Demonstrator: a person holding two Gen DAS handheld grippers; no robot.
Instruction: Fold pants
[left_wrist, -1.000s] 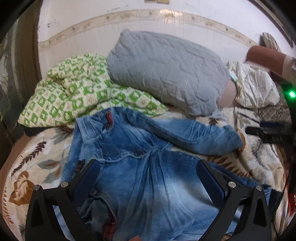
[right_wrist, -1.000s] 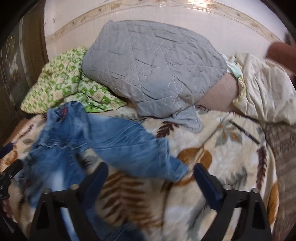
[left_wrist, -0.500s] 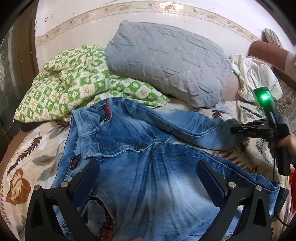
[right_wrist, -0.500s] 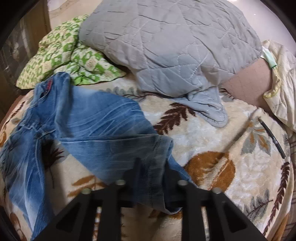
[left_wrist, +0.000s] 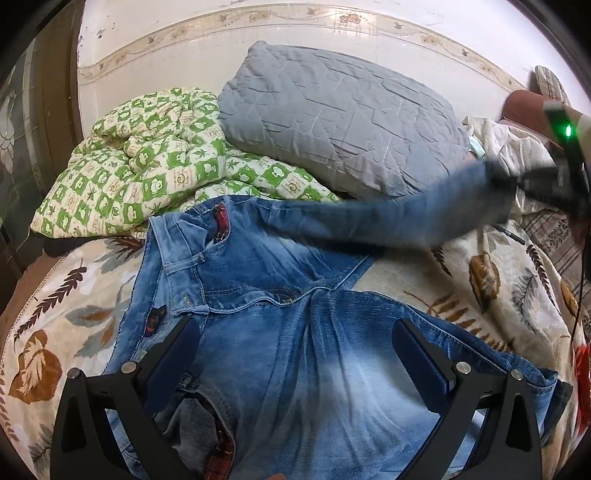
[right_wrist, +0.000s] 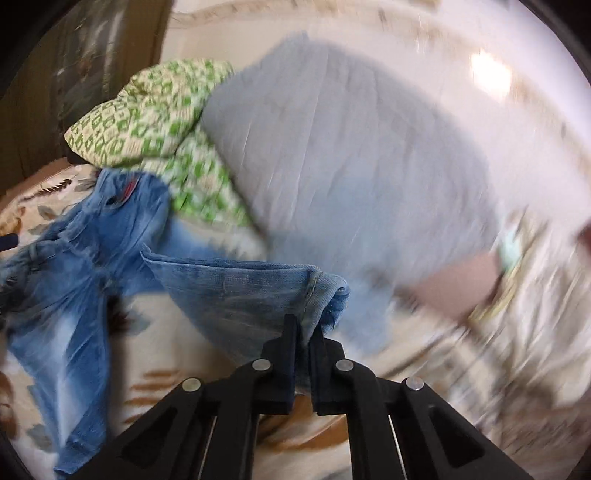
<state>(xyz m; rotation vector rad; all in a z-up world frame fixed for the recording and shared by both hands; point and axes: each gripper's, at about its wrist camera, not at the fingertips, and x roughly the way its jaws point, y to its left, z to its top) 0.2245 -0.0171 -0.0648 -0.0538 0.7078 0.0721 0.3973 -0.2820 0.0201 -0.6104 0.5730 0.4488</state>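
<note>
Blue jeans (left_wrist: 280, 332) lie spread on the leaf-patterned bedspread (left_wrist: 424, 280), waistband to the left. My left gripper (left_wrist: 295, 354) is open and hovers over the near leg and seat of the jeans. My right gripper (right_wrist: 304, 332) is shut on the hem of the far leg (right_wrist: 258, 291) and holds it lifted off the bed. In the left wrist view that leg (left_wrist: 388, 218) stretches up to the right, blurred, to the right gripper (left_wrist: 517, 184).
A grey quilted pillow (left_wrist: 332, 114) and a green checked blanket (left_wrist: 147, 166) lie at the head of the bed against the wall. A cream cloth (left_wrist: 509, 147) lies at the far right. A dark wooden frame (left_wrist: 55, 92) stands at the left.
My right gripper closed on the far leg's hem and lifted it up and to the right, stretching the leg. The left gripper stayed open over the jeans.
</note>
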